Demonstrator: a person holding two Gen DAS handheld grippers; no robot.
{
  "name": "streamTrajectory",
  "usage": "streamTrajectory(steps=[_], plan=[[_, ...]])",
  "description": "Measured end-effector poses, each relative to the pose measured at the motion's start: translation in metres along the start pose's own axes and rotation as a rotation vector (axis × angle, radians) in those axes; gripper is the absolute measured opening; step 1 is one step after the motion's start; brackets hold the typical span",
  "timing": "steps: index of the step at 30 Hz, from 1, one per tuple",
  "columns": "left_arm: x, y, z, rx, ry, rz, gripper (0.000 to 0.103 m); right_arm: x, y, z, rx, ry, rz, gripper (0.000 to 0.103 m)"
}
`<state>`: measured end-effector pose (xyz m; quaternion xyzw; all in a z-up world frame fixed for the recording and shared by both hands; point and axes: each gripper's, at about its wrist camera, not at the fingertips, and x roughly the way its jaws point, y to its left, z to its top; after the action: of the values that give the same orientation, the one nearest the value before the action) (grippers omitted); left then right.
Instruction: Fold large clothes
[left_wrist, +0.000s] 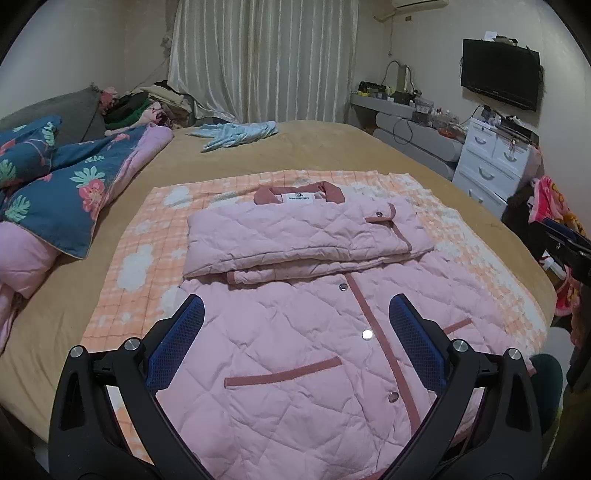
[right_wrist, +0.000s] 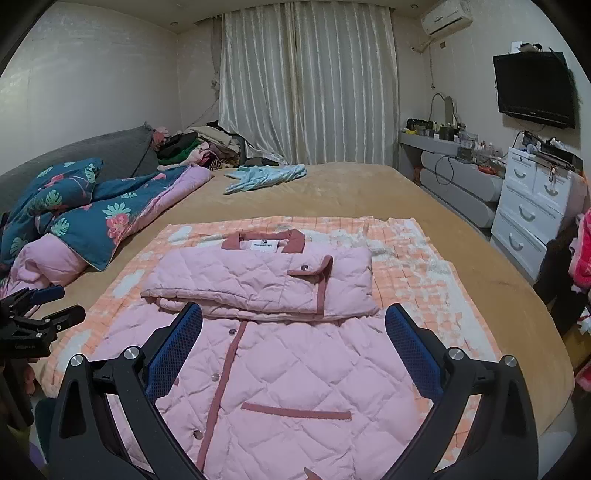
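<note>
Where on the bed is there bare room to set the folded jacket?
Bare tan sheet lies between the orange checked blanket and the light-blue garment, and along the right edge toward the white drawers. The left side is crowded by the floral quilt.

A wide bed (left_wrist: 332, 147) with tan cover carries an orange checked blanket (left_wrist: 155, 236), a floral quilt (left_wrist: 62, 192) at left, and light blue cloth (left_wrist: 236, 133) far.
</note>
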<state>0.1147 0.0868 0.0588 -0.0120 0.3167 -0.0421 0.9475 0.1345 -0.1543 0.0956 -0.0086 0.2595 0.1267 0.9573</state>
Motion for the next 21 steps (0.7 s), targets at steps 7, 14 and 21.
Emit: streamTrajectory(steps=[7,14,21], plan=[[0.005,-0.007,-0.009,0.007,0.014,-0.004,0.094,0.003,-0.006,-0.010,0.006,0.019,-0.012,0.099],[0.011,-0.011,-0.019,0.007,0.032,-0.011,0.094,0.005,-0.009,-0.015,0.015,0.027,-0.015,0.099],[0.015,-0.011,-0.028,0.009,0.045,-0.018,0.094,0.005,-0.014,-0.029,0.017,0.046,-0.022,0.099]])
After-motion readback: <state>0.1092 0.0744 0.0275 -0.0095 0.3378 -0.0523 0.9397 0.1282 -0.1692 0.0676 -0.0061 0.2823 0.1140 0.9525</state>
